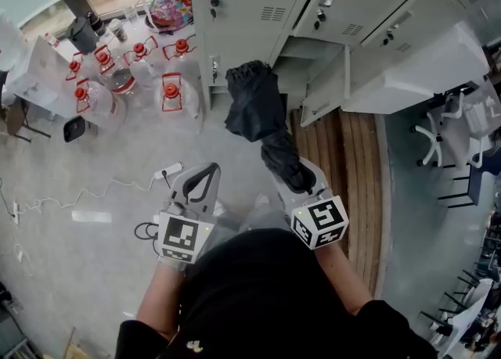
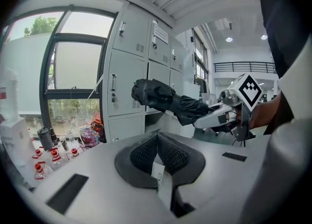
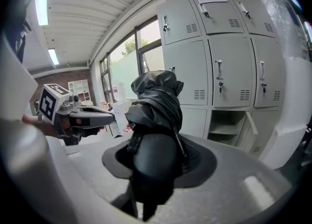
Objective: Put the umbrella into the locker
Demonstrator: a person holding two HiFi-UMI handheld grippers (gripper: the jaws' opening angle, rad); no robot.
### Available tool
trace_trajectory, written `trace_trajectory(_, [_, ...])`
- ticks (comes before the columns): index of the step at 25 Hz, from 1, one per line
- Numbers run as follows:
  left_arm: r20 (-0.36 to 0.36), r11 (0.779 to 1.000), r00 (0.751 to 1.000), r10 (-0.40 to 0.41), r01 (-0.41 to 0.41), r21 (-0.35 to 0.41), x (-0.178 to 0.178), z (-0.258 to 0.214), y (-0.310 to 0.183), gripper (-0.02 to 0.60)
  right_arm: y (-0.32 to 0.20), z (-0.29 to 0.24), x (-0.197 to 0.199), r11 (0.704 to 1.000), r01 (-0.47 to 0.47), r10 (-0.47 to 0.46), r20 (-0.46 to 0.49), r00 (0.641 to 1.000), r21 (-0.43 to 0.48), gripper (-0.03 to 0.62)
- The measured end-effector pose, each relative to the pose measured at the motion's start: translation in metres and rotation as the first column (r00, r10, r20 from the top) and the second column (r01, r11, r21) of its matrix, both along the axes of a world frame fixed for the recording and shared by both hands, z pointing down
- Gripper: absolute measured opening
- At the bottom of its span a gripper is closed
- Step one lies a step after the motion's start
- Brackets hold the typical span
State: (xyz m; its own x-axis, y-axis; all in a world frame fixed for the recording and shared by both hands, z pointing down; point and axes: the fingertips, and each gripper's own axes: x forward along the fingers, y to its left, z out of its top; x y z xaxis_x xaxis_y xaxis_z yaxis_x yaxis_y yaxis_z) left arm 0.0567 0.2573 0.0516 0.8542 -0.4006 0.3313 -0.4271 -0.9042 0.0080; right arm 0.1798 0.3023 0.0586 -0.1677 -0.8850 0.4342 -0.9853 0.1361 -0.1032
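Observation:
A folded black umbrella (image 1: 254,107) sticks out of my right gripper (image 1: 291,171), which is shut on its handle end. Its bunched canopy points at the grey lockers (image 1: 258,5). In the right gripper view the umbrella (image 3: 156,106) fills the space between the jaws of the right gripper (image 3: 156,157). One low locker compartment (image 3: 226,123) stands open, its door (image 3: 254,131) swung to the right. My left gripper (image 1: 201,184) hangs to the left of the umbrella, shut and holding nothing. The left gripper view shows its pads (image 2: 146,151) meeting, with the umbrella (image 2: 161,98) beyond.
Several clear water jugs with red caps (image 1: 117,76) stand on the floor at the left by the window. A white power strip and cable (image 1: 168,170) lie near my left gripper. A wooden platform (image 1: 344,177) runs along the lockers on the right, with chairs (image 1: 446,138) beyond.

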Motion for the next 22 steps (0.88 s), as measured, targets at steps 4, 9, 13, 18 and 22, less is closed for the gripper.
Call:
trace_trajectory(4, [-0.003, 1.0, 1.0, 0.004, -0.004, -0.02, -0.017, 0.009, -0.005, 0.011, 0.002, 0.007, -0.007, 0.999, -0.034, 0.035, 0.021, 0.999, -0.026, 0.175])
trace_trajectory(9, [0.001, 0.999, 1.0, -0.013, 0.013, -0.042, -0.026, 0.017, -0.016, 0.011, -0.003, 0.018, -0.006, 0.997, -0.051, 0.052, 0.023, 0.998, -0.062, 0.175])
trace_trajectory(13, [0.016, 0.999, 1.0, -0.025, 0.026, -0.043, -0.023, 0.022, -0.027, 0.011, -0.018, 0.026, -0.002, 0.996, -0.044, 0.048, 0.055, 0.997, -0.073, 0.175])
trace_trajectory(18, [0.043, 0.997, 0.997, -0.067, 0.069, -0.045, -0.009, 0.028, -0.051, 0.011, -0.051, 0.037, 0.017, 0.996, -0.008, 0.014, 0.071, 0.997, -0.086, 0.175])
trace_trajectory(22, [0.062, 0.991, 0.991, -0.121, 0.124, -0.042, 0.008, 0.029, -0.077, 0.011, -0.083, 0.047, 0.038, 0.993, 0.051, -0.043, 0.075, 0.996, -0.102, 0.175])
